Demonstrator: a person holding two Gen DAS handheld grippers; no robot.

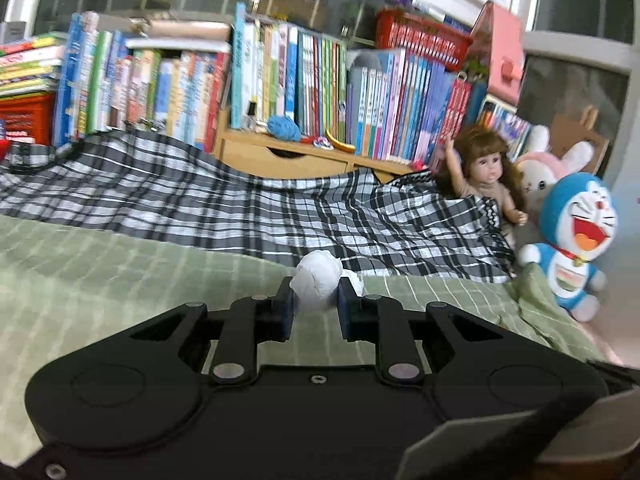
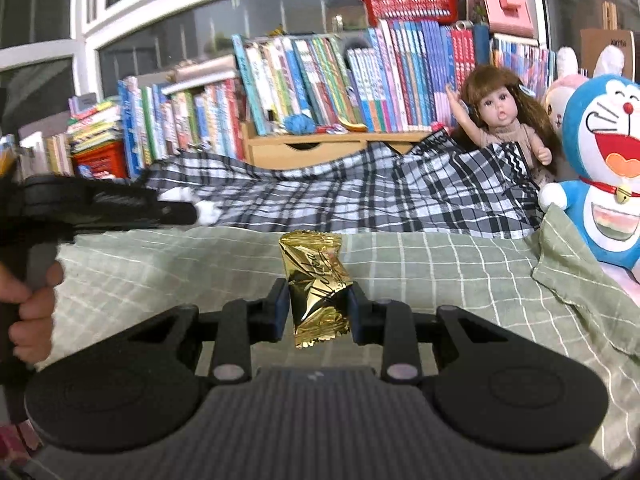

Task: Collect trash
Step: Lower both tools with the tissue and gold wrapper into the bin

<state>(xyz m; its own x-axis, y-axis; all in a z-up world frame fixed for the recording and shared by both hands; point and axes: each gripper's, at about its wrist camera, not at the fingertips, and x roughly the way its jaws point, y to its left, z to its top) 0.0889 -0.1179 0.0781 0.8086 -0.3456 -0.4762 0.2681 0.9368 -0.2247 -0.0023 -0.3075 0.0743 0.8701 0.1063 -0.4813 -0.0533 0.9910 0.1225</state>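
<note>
Both pieces of litter are in hand above a bed covered in a pale green checked sheet point(image 1: 100, 272). The left gripper point(image 1: 316, 294) has its fingers nearly closed on a crumpled white ball of tissue paper point(image 1: 316, 280), pinched between the blue pads. The right gripper point(image 2: 318, 304) has its fingers partly closed on a crinkled gold foil snack wrapper point(image 2: 316, 284), which stands upright between them and looks lifted clear of the sheet.

The pick-up stage appears complete for these two items; dropping them off is judged to be what remains. No bin or trash bag shows in either view. No other litter is visible on the sheet or on the rumpled black-and-white plaid blanket point(image 1: 240, 208) beyond.

The only containers in sight are a red plastic basket point(image 2: 408, 0) atop the row of children's books point(image 2: 320, 80), its contents unclear, and a wooden drawer unit point(image 1: 280, 156), shut.
</note>
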